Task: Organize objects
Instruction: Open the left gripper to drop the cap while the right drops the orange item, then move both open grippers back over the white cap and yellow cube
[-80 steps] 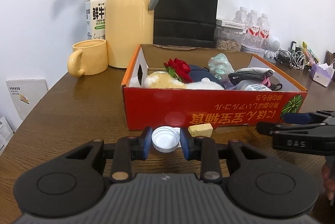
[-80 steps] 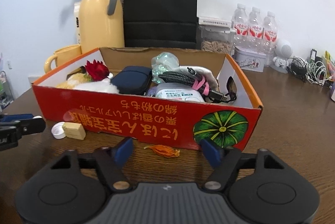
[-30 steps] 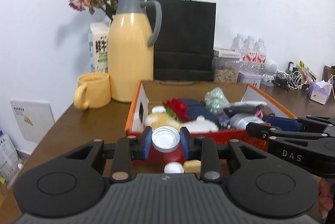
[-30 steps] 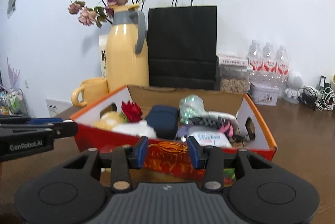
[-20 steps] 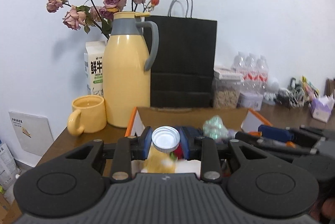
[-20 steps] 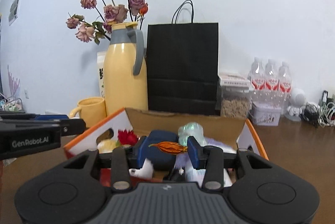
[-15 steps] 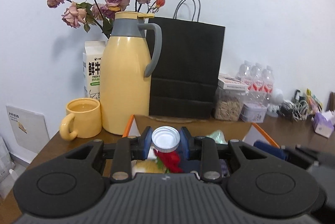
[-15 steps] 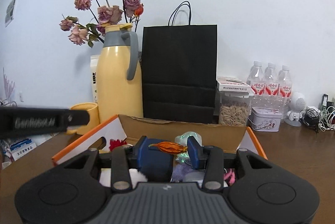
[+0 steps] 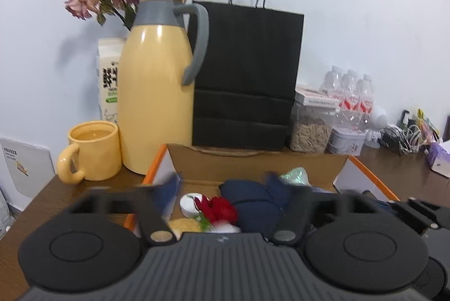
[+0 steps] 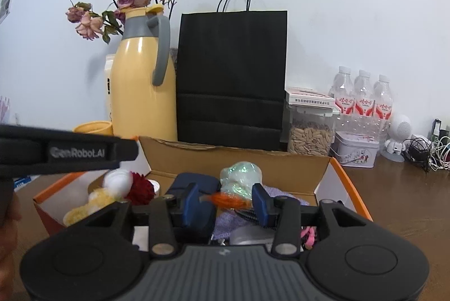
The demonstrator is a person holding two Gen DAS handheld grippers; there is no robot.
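An orange cardboard box [image 9: 253,160] holds a red rose [image 9: 218,209], a navy pouch [image 9: 250,197], a glittery green wad [image 10: 240,174] and plush pieces. My left gripper [image 9: 225,188] hovers over the box's left end. Its blurred jaws are opening wide with nothing between them. A white bottle cap [image 9: 188,204] lies in the box below it, beside the rose. My right gripper [image 10: 225,202] hangs over the box's middle. Its jaws are starting to open, and a dried orange flower [image 10: 226,199] still spans the gap between the blue pads. One left finger [image 10: 84,153] crosses the right wrist view.
Behind the box stand a yellow thermos jug [image 9: 157,93] with dried roses, a yellow mug [image 9: 92,152], a milk carton [image 9: 109,81] and a black paper bag [image 9: 247,76]. At the back right are a seed jar [image 10: 309,135], water bottles [image 10: 362,101], a tin [image 10: 355,152] and cables [image 10: 430,149].
Both grippers rose from the table and moved forward over the box. The left jaws sprang apart and the white cap dropped into the box. The right pads keep the orange flower.
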